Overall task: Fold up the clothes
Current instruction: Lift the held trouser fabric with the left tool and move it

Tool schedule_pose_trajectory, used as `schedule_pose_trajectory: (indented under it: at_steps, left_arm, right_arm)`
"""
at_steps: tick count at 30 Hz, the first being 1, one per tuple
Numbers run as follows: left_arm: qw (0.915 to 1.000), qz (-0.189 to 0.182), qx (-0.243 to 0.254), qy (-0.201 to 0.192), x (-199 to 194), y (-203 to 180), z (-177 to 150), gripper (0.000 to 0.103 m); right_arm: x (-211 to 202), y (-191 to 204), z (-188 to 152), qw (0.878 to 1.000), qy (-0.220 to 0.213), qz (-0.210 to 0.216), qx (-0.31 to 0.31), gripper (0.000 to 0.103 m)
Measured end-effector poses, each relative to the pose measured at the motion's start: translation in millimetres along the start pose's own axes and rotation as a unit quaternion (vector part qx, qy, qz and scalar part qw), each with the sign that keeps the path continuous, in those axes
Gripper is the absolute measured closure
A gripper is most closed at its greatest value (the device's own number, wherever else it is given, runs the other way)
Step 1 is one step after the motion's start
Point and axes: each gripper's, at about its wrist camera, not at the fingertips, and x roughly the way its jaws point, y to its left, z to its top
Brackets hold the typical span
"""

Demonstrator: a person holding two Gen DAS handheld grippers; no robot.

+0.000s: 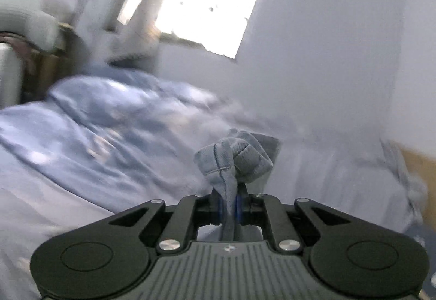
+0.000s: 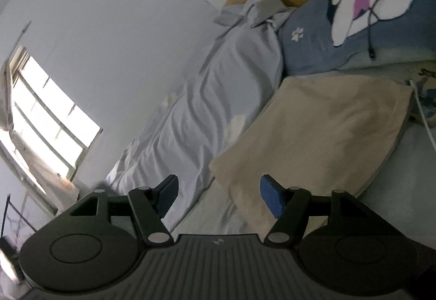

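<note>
Now denim garment (image 1: 233, 156) – pale blue, stitched, bunched.

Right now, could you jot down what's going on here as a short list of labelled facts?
place: a bed by a white wall, window beyond
left tool: shut on a bunched piece of blue denim
right tool: open, holding nothing
on the bed: beige blanket, folded flat; dog-print pillow; rumpled blue bedding
picture quality: left view blurred
</note>
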Motion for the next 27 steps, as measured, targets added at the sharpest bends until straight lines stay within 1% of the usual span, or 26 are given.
schedule_pose_trajectory:
  at_steps: [3,4,5,7,11,13,16,17,19,20,23,24,25,26,27]
  left_arm:
    - [0.9981,0.035,-0.027,-0.042,-39.8,43.9,9.3,0.097]
    - [0.9969,0.049,-0.034,-0.053,-51.7,58.3,9.5,0.097]
    - [0.9959,0.064,-0.035,-0.053,-62.0,72.1,4.3,0.097]
    - [0.9930,0.101,-0.051,-0.034,-72.8,107.8,-11.0,0.097]
    - [0.9824,0.171,-0.074,0.001,-84.5,164.9,-44.8,0.097]
    - [0.9829,0.170,-0.071,-0.002,-94.2,170.1,-50.1,0.096]
    - [0.9858,0.155,-0.064,-0.016,-105.7,162.5,-47.2,0.096]
    - [0.9863,0.151,-0.057,-0.032,-110.5,157.1,-45.6,0.097]
    - [0.9868,0.138,-0.030,-0.079,-128.4,141.2,-43.8,0.096]
    - [0.9866,0.135,-0.022,-0.090,-133.4,138.6,-44.9,0.096]
    - [0.9850,0.153,-0.065,-0.045,-132.7,163.5,-64.8,0.095]
    - [0.9827,0.163,-0.087,-0.016,-131.2,174.9,-76.2,0.095]
    - [0.9812,0.163,-0.102,0.010,-132.0,184.1,-89.5,0.094]
    - [0.9797,0.161,-0.116,0.032,-133.7,192.6,-102.1,0.090]
    - [0.9797,0.149,-0.128,0.038,-138.3,199.1,-112.4,0.087]
  right_arm:
    - [2.1,5.8,-5.2,1.000,0.009,0.005,-0.017,0.034]
    - [2.6,7.8,-7.1,1.000,0.012,0.007,-0.023,0.034]
    - [3.3,9.8,-9.1,0.999,0.015,0.009,-0.029,0.034]
    - [4.7,13.9,-12.9,0.999,0.021,0.013,-0.041,0.034]
    - [6.8,21.9,-20.8,0.997,0.033,0.025,-0.064,0.034]
    - [7.9,24.9,-25.2,0.996,0.040,0.030,-0.074,0.034]
    - [12.3,28.3,-31.6,0.994,0.053,0.033,-0.084,0.034]
    - [13.6,29.6,-33.8,0.994,0.057,0.033,-0.088,0.034]
    - [15.1,32.6,-37.9,0.993,0.062,0.034,-0.097,0.034]
    - [15.4,34.5,-39.9,0.992,0.063,0.035,-0.102,0.034]
    - [17.2,41.8,-47.8,0.989,0.071,0.044,-0.119,0.034]
    - [18.0,44.8,-50.9,0.988,0.073,0.047,-0.128,0.034]
    - [18.8,47.6,-53.9,0.986,0.075,0.048,-0.137,0.034]
    - [19.3,50.4,-57.0,0.985,0.076,0.049,-0.148,0.034]
    - [19.8,53.4,-60.5,0.983,0.078,0.051,-0.159,0.034]
